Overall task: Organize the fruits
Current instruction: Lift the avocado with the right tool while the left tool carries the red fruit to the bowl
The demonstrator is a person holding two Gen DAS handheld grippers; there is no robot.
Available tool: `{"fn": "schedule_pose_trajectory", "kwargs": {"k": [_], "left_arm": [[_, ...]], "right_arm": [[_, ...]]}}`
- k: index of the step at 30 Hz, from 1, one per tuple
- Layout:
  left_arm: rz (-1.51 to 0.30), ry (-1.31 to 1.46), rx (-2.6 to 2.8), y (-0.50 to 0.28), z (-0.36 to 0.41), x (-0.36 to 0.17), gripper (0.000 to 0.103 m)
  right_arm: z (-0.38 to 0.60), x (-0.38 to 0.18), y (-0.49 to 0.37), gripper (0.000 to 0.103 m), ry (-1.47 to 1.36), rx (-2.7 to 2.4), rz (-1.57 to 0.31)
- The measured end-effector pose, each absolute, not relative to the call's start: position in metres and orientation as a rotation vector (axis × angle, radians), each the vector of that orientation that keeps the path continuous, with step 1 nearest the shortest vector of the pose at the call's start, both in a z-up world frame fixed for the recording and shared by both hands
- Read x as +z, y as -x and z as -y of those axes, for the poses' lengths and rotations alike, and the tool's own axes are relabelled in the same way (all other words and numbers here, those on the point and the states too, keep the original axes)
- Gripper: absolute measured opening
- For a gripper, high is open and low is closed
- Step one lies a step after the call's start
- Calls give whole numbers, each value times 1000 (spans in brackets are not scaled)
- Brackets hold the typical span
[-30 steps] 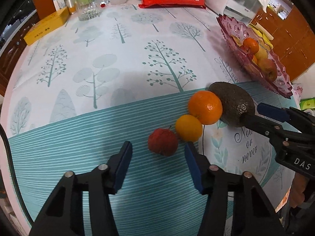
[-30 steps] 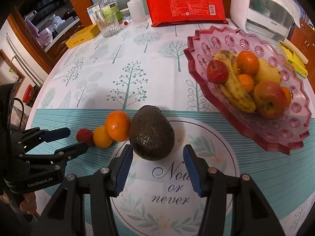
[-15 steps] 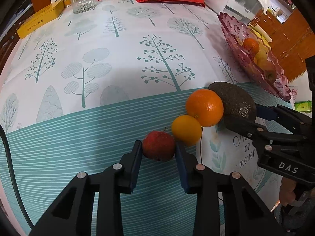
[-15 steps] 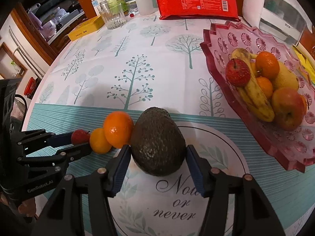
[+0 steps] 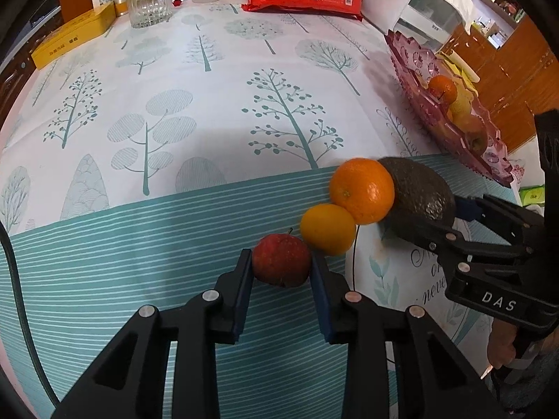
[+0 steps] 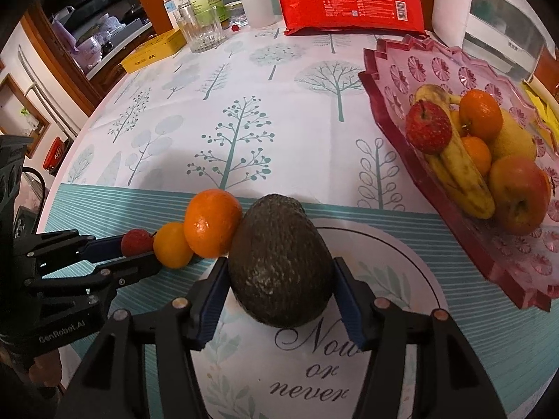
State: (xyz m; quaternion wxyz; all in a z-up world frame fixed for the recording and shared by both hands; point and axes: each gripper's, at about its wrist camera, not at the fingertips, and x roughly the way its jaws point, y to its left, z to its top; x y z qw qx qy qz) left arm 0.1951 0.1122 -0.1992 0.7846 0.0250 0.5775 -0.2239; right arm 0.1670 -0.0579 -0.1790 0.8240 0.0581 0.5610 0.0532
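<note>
left gripper [image 5: 281,268] clamped on the small red apple [image 5: 281,260]; right gripper [image 6: 279,281] pads pressed against the avocado [image 6: 280,264] between them.

You are working with two black, angular plastic grippers, left gripper [image 5: 281,269] and right gripper [image 6: 279,279], both showing blue pads, silver screws and white lettering, "GenRobot.AI" on one and "DAS" on the other, with a dark cable [image 5: 21,300] trailing beside the left.
</note>
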Motion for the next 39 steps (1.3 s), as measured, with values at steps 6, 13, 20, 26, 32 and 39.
{"fn": "schedule_pose_trajectory", "kwargs": {"k": [6,13,20,26,32,39], "left_arm": [[-1208,-50,-478,-187,-117,-187,30],[-1187,-84,-486,-167,-114,-168,30],[-1140,-120,-527,-149,-85,-140,30],[-1083,-154,-565,-132,-54,-111,30],[-1077,-166,-561,-123,-20,-90,30],[-1054,-189,-548,-119,26,-69,30]], "right_arm": [[65,-178,-155,58,-147,94,-1197],[74,-172,-141,58,-171,78,-1197],[85,-147,-118,58,-186,100,-1135],[101,-122,-99,58,-213,120,-1076],[132,-94,-80,58,-233,99,-1010],[180,-74,-71,58,-247,39,-977]]}}
